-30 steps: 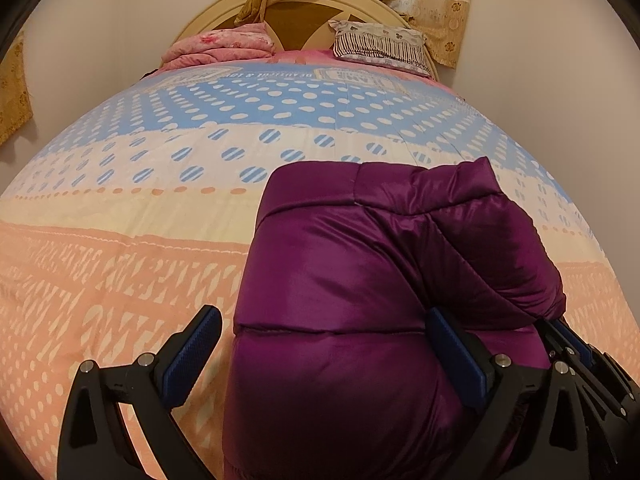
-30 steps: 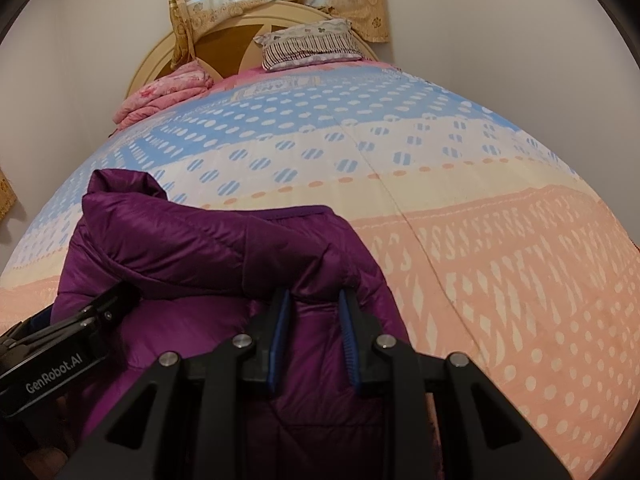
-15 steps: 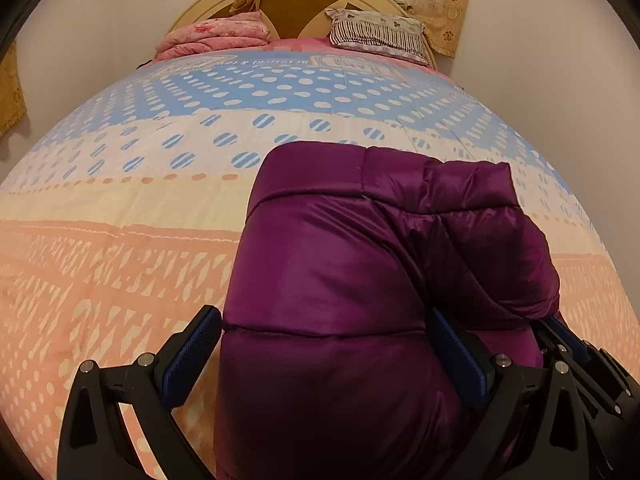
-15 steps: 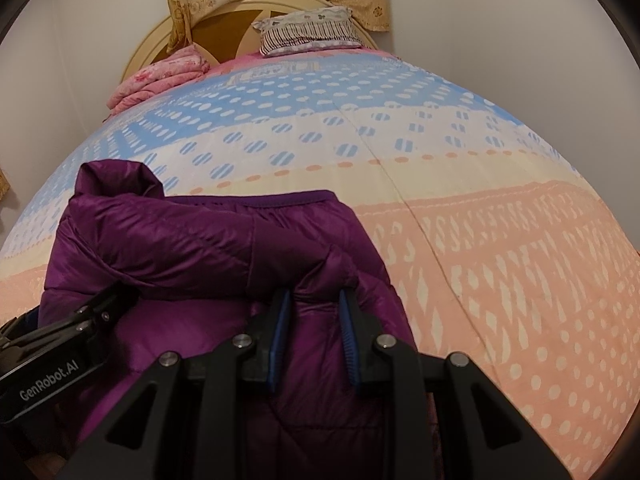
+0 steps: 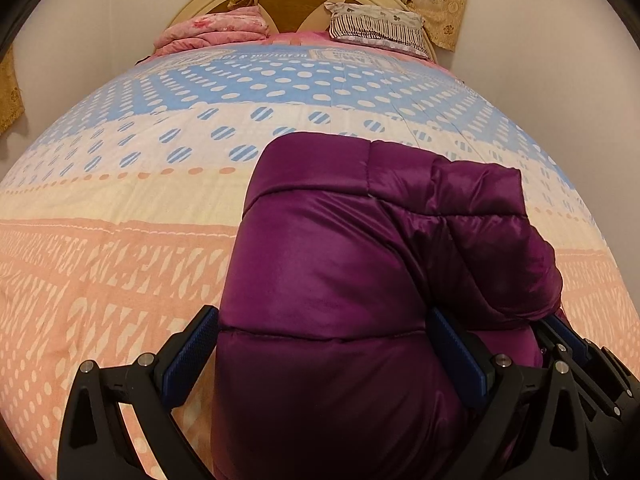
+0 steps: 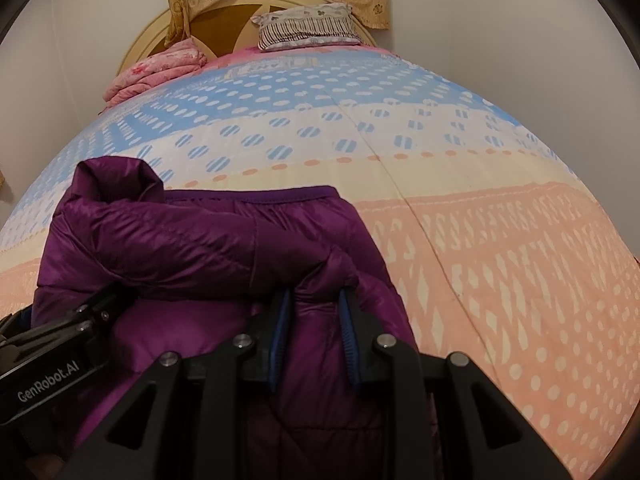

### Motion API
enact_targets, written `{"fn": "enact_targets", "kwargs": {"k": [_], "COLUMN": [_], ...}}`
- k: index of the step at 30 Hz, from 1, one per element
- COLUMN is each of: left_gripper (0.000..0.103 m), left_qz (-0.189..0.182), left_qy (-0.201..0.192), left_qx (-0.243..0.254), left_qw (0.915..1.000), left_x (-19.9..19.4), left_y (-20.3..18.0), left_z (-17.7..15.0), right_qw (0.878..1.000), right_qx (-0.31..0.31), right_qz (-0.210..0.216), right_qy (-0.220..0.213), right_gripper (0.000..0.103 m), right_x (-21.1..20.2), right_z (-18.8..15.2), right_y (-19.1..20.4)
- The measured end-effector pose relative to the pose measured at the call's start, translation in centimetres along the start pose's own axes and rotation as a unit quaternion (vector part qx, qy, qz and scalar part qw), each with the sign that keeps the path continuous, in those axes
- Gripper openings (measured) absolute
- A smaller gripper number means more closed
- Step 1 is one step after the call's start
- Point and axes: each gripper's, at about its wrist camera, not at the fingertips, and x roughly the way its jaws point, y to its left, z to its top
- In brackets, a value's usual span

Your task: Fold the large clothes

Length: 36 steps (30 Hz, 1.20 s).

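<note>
Right gripper point(image 6: 313, 312): clamped on a raised pleat of the purple puffer jacket point(image 5: 348, 280), blue pads pressing the fabric from both sides.
Left gripper point(image 5: 320, 354): jaws spread wide, straddling the jacket's padded body; left pad standing off the fabric over the quilt, right pad against or under the folded-over layer, contact hard to confirm; best read as open, not clamping.
Jacket position: lying on the bed quilt point(image 5: 120, 264) toward the near edge, right of the middle in the left wrist view, mostly on the peach band with its far edge reaching the cream and white bands.
Jacket state: already doubled over, one flap and a rolled sleeve or hood end point(image 6: 116, 178) piled on the top layer; looks partway folded.
Step in hand: likely carrying the pinched layer across to make the next fold.
Doing it well: keep the pinch deep enough that the slippery shell cannot slide out; pin the bulk with the left gripper before pulling; lay the fold so the far hems line up; press down afterward, since trapped air in the padding will probably spring the layers back.
Risk: the loose roll at the far left corner may unfurl and spoil the shape.
Surroundings: pink folded blanket point(image 5: 212, 30) and striped pillow point(image 5: 376, 26) at the head edge, well apart from the jacket.
</note>
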Motion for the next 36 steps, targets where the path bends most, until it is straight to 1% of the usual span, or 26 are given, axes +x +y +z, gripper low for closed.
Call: {"fn": "enact_targets", "kwargs": {"k": [12, 14, 15, 16, 17, 18, 19, 20, 23, 25, 26, 28, 36], "left_gripper": [0.102, 0.102, 0.102, 0.102, 0.102, 0.102, 0.102, 0.102, 0.102, 0.102, 0.102, 0.102, 0.102], "left_qz": [-0.002, -0.011, -0.02, -0.027, -0.031, -0.038, -0.046, -0.052, -0.048, -0.059, -0.068, -0.075, -0.075], "left_qy": [0.004, 0.014, 0.022, 0.022, 0.01, -0.003, -0.015, -0.02, -0.003, 0.002, 0.003, 0.007, 0.0], "left_qx": [0.001, 0.003, 0.01, 0.016, 0.02, 0.024, 0.028, 0.031, 0.038, 0.028, 0.02, 0.011, 0.008], "left_qw": [1.0, 0.9998, 0.9995, 0.9993, 0.9993, 0.999, 0.9984, 0.998, 0.9981, 0.9979, 0.9975, 0.9971, 0.9972], "left_x": [0.2, -0.1, -0.6, -1.6, -3.1, -4.3, -5.5, -6.3, -5.3, -4.3, -3.8, -3.4, -3.1], "left_y": [0.1, 0.2, 0.2, 0.3, 0.5, 0.6, 0.8, 0.9, 0.8, 0.8, 1.0, 1.2, 1.3], "left_z": [0.1, 0.2, 0.2, 0.0, -0.4, -0.7, -1.2, -1.7, -2.9, -3.4, -3.5, -3.4, -3.5], "right_qw": [1.0, 1.0, 1.0, 1.0, 0.999, 0.999, 0.999, 0.998, 0.999, 0.999, 0.999, 0.999, 0.999], "right_qx": [-0.003, -0.001, 0.001, 0.01, 0.017, 0.027, 0.028, 0.026, 0.008, -0.009, -0.009, -0.005, 0.003], "right_qz": [-0.003, 0.004, 0.011, 0.025, 0.033, 0.043, 0.043, 0.04, 0.026, 0.019, 0.019, 0.022, 0.028], "right_qy": [0.002, 0.005, 0.009, 0.01, 0.004, -0.01, -0.018, -0.03, -0.038, -0.044, -0.047, -0.044, -0.046], "right_gripper": [0.027, 0.027, 0.027, 0.027, 0.029, 0.031, 0.037, 0.038, 0.038, 0.038, 0.038, 0.038, 0.038], "right_x": [0.2, 0.2, 0.0, -0.9, -1.6, -3.2, -3.9, -4.8, -5.0, -4.4, -4.3, -3.8, -3.9], "right_z": [0.0, 0.0, 0.1, 0.1, -0.1, -0.5, -0.8, -1.4, -2.9, -3.4, -3.5, -3.4, -3.6], "right_y": [-0.2, -0.2, -0.4, -0.9, -1.1, -1.5, -1.6, -1.7, -1.3, -1.0, -1.1, -1.3, -1.4]}}
